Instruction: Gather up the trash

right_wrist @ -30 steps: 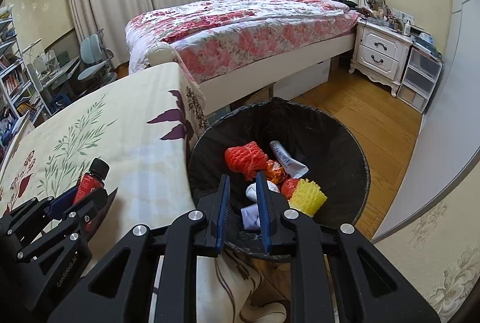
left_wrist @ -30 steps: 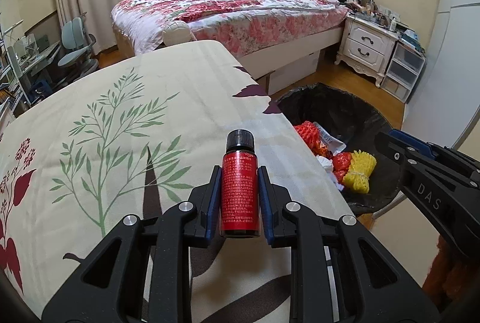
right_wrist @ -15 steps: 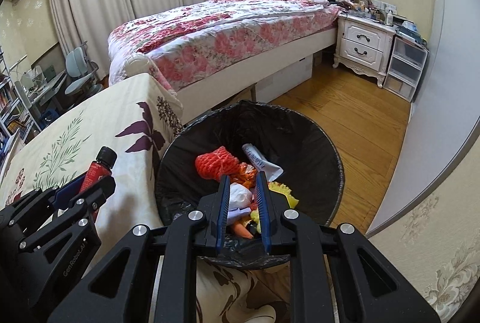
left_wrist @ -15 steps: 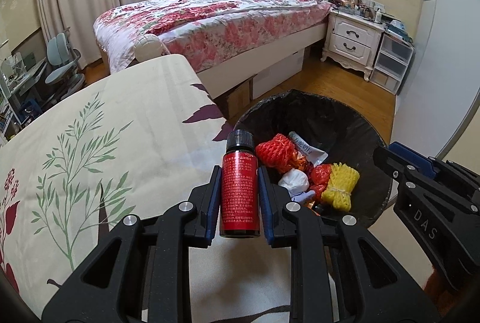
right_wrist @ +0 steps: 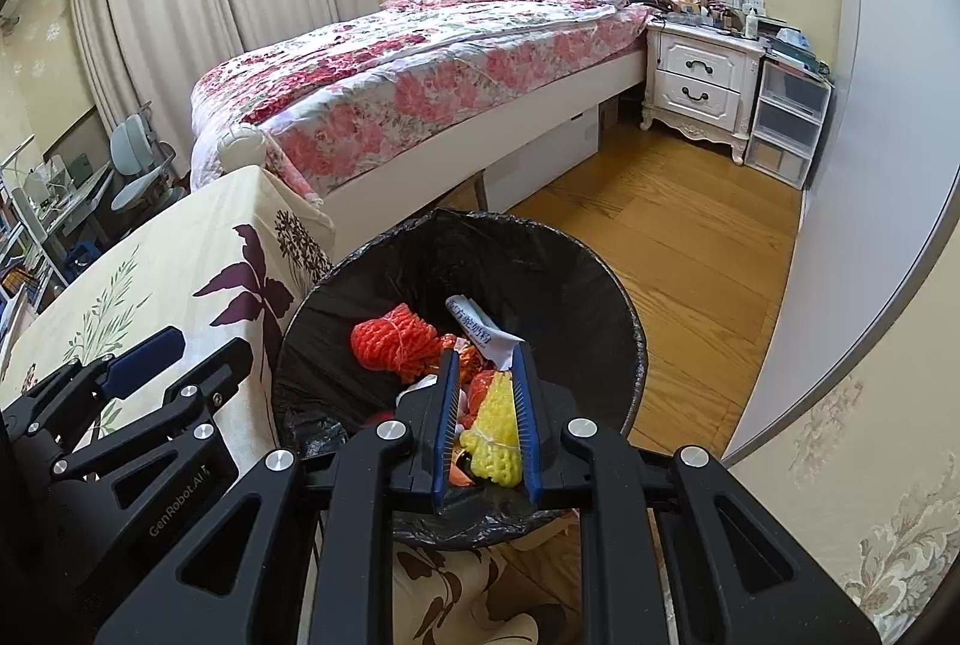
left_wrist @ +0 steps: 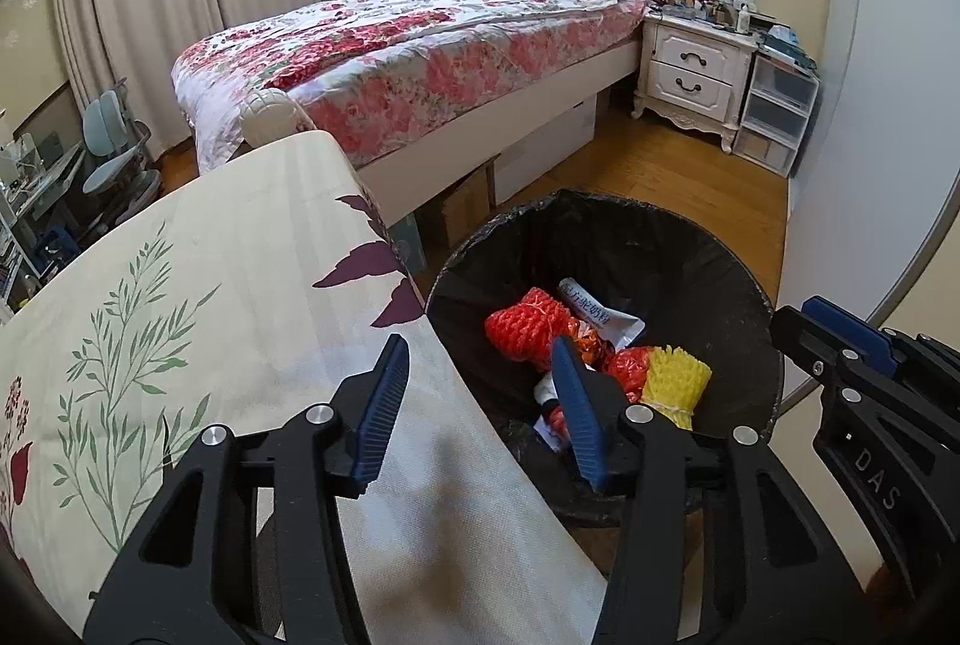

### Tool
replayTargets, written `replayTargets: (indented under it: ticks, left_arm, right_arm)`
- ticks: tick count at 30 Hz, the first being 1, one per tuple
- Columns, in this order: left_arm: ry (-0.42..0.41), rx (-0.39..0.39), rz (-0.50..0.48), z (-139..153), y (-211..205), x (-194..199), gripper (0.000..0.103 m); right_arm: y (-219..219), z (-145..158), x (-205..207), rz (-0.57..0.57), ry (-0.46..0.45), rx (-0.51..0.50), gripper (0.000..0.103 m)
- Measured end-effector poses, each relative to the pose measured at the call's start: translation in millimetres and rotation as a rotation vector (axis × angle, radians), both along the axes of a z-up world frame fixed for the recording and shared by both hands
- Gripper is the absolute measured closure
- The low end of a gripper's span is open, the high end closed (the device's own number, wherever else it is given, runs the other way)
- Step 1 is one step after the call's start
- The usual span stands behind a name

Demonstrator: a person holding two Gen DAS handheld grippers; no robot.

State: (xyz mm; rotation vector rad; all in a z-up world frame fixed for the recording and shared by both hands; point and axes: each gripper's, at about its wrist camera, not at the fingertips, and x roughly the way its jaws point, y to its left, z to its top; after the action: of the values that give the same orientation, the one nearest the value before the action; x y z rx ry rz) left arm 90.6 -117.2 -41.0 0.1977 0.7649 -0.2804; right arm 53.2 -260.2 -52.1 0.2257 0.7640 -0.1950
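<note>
**Left gripper wide open at the bin's edge, nothing in either one**

So going left to right: the tablecloth [left_wrist: 180,297] with the green leaf print takes up the left side, and the left gripper [left_wrist: 480,408] hangs right over its edge where it meets the trash bin [left_wrist: 600,237]. Its fingers [left_wrist: 384,399] are spread wide, nothing between them. One blue pad sits over the cloth, the other pokes out over the bin's rim.

The trash is all down in the black-lined bin: a red foam net [left_wrist: 528,330] toward the left, a crumpled white wrapper [left_wrist: 600,315] behind it, then a yellow foam net [left_wrist: 675,381] to the right. Can't see any red bottle clearly in the pile from here.

The right gripper [right_wrist: 486,429] is above the bin's near rim, jaws only a narrow gap apart and gripping nothing. The yellow net shows through that gap but it's lying lower down in the bin, not touching the pads.
</note>
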Motion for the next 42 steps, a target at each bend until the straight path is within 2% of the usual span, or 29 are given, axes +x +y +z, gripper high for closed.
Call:
replayTargets:
  ticks: [2,7,18,20,21,26,31,42]
  left_arm:
    - [-0.003,-0.009,0.006,1.6,2.4,0.1,0.043]
    - [-0.007,-0.02,0.02,4.8,10.4,-0.1,0.04]
    - [-0.025,-0.045,0.064,18.9,31.9,-8.8,0.025]
    - [-0.03,-0.05,0.074,21.7,36.3,-11.8,0.025]
    - [-0.03,-0.053,0.077,22.7,38.1,-13.2,0.024]
    - [-0.046,-0.057,0.096,28.1,46.7,-21.5,0.018]
    - [-0.058,-0.06,0.112,32.7,54.8,-28.1,0.016]
    - [-0.078,-0.075,0.151,42.3,79.4,-49.9,0.014]
  right_arm:
    - [-0.7,-0.4,-0.6,-0.001,0.0,0.001,0.084]
    - [-0.6,-0.2,-1.3,-0.001,-0.001,0.001,0.084]
    - [6.1,8.4,-7.3,0.006,-0.015,-0.018,0.083]
    - [7.9,10.5,-9.1,0.006,-0.018,-0.023,0.075]
    - [9.3,11.8,-10.4,0.003,-0.021,-0.027,0.066]
    - [14.5,17.2,-17.1,-0.004,-0.039,-0.051,0.046]
    - [19.4,22.6,-22.9,-0.005,-0.051,-0.07,0.034]
    - [36.0,26.1,-32.9,0.016,-0.059,-0.112,0.028]
